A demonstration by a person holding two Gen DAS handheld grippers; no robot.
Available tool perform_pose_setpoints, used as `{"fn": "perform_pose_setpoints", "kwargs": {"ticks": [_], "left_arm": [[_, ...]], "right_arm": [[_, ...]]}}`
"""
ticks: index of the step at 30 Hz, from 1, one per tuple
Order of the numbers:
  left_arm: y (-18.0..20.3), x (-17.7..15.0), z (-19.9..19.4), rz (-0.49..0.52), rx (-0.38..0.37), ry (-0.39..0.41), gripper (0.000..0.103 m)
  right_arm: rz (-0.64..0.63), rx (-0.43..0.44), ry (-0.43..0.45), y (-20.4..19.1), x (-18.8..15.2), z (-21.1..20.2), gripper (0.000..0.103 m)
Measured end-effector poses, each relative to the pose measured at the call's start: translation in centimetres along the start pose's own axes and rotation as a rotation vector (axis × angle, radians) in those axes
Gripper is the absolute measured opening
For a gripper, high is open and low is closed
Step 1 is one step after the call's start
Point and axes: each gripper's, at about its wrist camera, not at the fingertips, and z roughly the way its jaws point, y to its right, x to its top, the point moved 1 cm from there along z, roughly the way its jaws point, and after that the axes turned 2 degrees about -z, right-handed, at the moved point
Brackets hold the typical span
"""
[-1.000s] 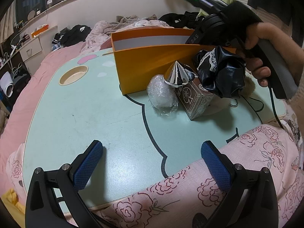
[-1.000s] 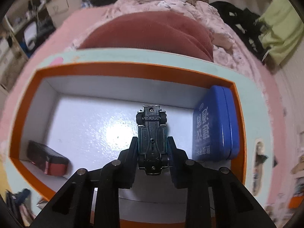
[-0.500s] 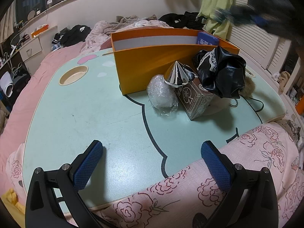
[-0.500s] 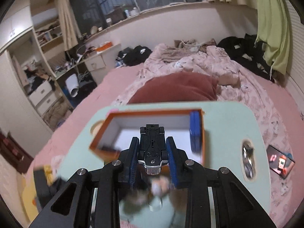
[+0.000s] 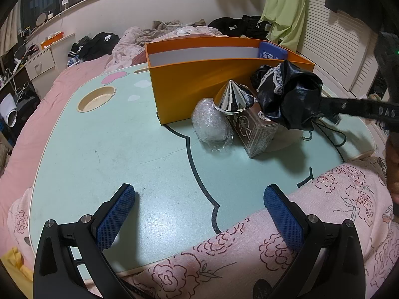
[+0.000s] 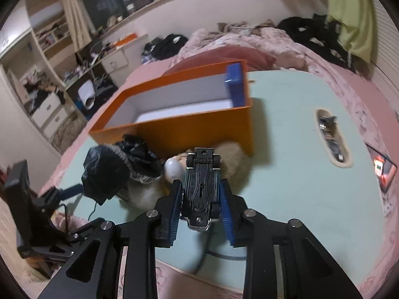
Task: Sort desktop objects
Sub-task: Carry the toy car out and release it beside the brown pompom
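An orange box (image 5: pixel 199 84) (image 6: pixel 199 124) stands at the back of the mint-green table (image 5: pixel 112 137), with a blue tin (image 5: pixel 273 52) (image 6: pixel 234 79) leaning inside its right end. In front of the box lie a bubble-wrapped lump (image 5: pixel 210 124), a silver cone (image 5: pixel 233 97) on a brown card box (image 5: pixel 259 132), and a crumpled black cloth (image 5: pixel 291 102) (image 6: pixel 117 167). My right gripper (image 6: pixel 200 199) is shut on a dark toy car (image 6: pixel 202 186), held above the table's front, before the box. My left gripper (image 5: pixel 199 214) is open and empty over the table's near edge.
A round cup recess (image 5: pixel 96 98) sits at the table's left. An oval slot (image 6: pixel 333 137) holding small items is at its right. A plush toy (image 6: pixel 232 157) lies against the box. Pink floral bedding (image 5: pixel 274 249) surrounds the table. A dark cable (image 5: pixel 329 134) trails at the right.
My right gripper, still holding the toy car, has lifted out of the orange box and pulled back toward the table's front. The left gripper has not moved.
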Motion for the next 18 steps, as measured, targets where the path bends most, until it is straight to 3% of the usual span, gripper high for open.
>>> {"fn": "perform_pose_setpoints", "kwargs": {"ticks": [6,9,13,15,18], "left_arm": [[-0.1,0.0,0.0,-0.002,-0.002,-0.001,0.103],[-0.1,0.1,0.1,-0.002,-0.002,-0.001,0.103],[-0.1,0.1,0.1,-0.002,-0.002,-0.001,0.103],[-0.1,0.1,0.0,0.001,0.001,0.000,0.103],[-0.2,0.1,0.1,0.001,0.001,-0.002,0.103]], "right_arm": [[-0.070,0.000,0.058,-1.0,-2.0,-0.6,0.068],[-0.079,-0.048,0.112,-0.4,-3.3,-2.1,0.080],[-0.101,-0.139,0.087,0.5,-5.6,-1.6,0.086],[-0.185,-0.223,0.101,-0.2,-6.8,-0.7,0.100],[-0.168,-0.227,0.121,0.3,-6.9,-0.6,0.103]]}}
